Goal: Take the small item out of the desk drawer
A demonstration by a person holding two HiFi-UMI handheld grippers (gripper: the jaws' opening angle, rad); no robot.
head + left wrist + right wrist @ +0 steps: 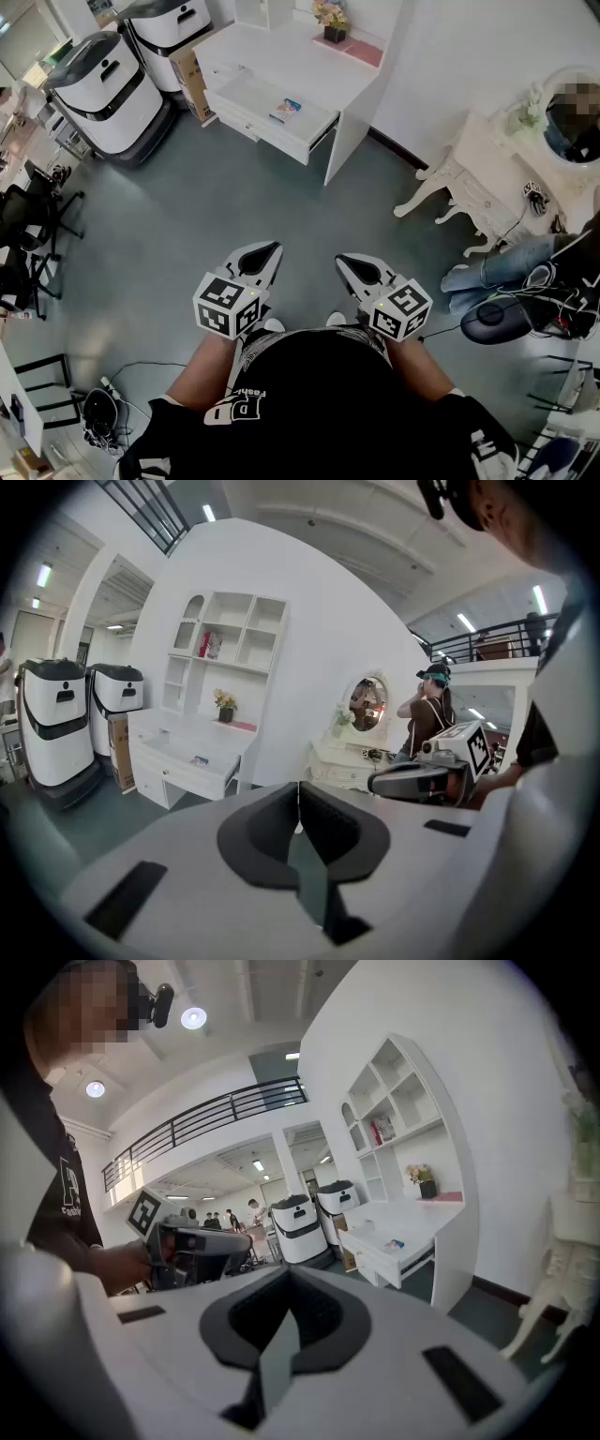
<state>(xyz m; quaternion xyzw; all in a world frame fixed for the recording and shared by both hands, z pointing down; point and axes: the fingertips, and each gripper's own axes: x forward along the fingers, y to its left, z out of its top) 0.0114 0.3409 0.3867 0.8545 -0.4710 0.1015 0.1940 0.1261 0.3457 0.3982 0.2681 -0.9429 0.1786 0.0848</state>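
Note:
A white desk (pixel 281 56) stands across the grey floor, its drawer (pixel 267 112) pulled open. A small colourful item (pixel 286 110) lies inside the drawer; it also shows in the left gripper view (pixel 200 759) and the right gripper view (pixel 396 1243). My left gripper (pixel 272 249) and right gripper (pixel 345 262) are held side by side close to my body, far short of the desk. Both point toward it. Each pair of jaws is shut with nothing between them, as the left gripper (pixel 299 797) and right gripper (pixel 288 1279) show close up.
Two white and black machines (pixel 103 89) and a cardboard box (pixel 192 75) stand left of the desk. An ornate white vanity table (pixel 483 183) with a round mirror is at the right, a seated person's legs (pixel 497 272) beside it. Black chairs (pixel 28 225) and floor cables (pixel 98 412) lie at the left.

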